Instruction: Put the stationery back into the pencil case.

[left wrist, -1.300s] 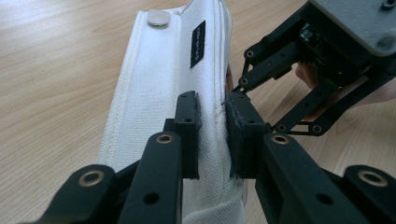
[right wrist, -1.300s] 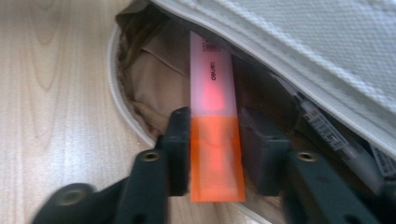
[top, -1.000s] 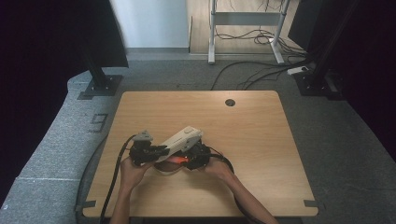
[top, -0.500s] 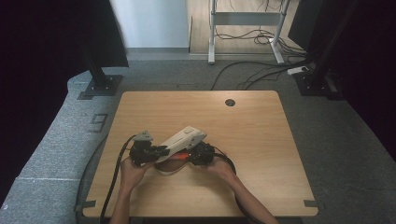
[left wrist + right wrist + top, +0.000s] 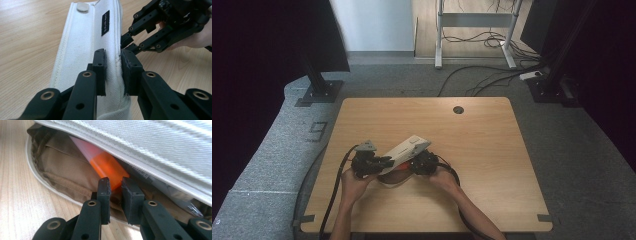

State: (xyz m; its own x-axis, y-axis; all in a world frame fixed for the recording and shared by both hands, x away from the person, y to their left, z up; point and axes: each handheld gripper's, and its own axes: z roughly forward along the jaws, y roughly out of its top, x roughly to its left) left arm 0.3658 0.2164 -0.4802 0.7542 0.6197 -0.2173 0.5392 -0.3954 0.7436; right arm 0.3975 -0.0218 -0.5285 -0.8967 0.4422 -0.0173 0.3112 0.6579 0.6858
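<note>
Change: right gripper (image 5: 419,164) has just been closing its jaws on the orange marker (image 5: 108,168); the white pouch (image 5: 404,151) sits slightly lower than a second earlier.
Left gripper (image 5: 113,72): clamped on the pouch's upper flap, holding it lifted.
Right gripper: pinching the marker's end inside the tan lining.
Location: pouch near the desk's (image 5: 492,150) front edge, left of centre.
Orientation: pouch's long axis runs diagonally, snap end toward the back right.
Risk: marker may slip from the shallow pinch, or snag the zipper edge if the flap sags.
</note>
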